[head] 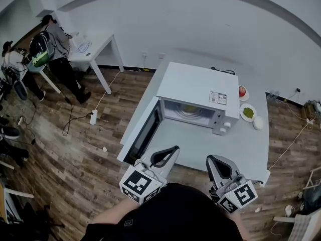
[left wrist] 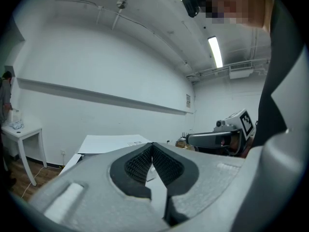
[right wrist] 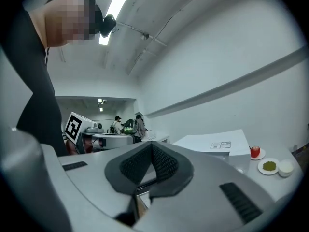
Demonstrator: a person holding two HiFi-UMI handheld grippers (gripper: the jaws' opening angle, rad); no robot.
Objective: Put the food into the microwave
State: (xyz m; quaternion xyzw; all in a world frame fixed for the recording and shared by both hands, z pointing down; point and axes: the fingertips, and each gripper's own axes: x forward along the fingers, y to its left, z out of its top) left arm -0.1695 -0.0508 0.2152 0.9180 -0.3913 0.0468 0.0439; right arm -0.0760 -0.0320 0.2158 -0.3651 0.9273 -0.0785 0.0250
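- White microwave (head: 198, 92) sits on table (head: 200, 147), door (head: 145, 132) hanging open, yellowish food (head: 189, 109) inside.
- Left gripper (head: 173, 148): jaws together, empty, at table's near edge.
- Right gripper (head: 209, 159): jaws closed, empty.
- Apple (head: 242, 91) and green plate (head: 248, 112) right of microwave.

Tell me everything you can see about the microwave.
The microwave is a white, boxy, metal-looking oven standing on the white table. Its door, with a dark window, is swung wide open to the left in the head view. The cavity shows a round tray with something yellowish on it, too small to identify. Two knobs sit at the front right, and there is a sticker on top.
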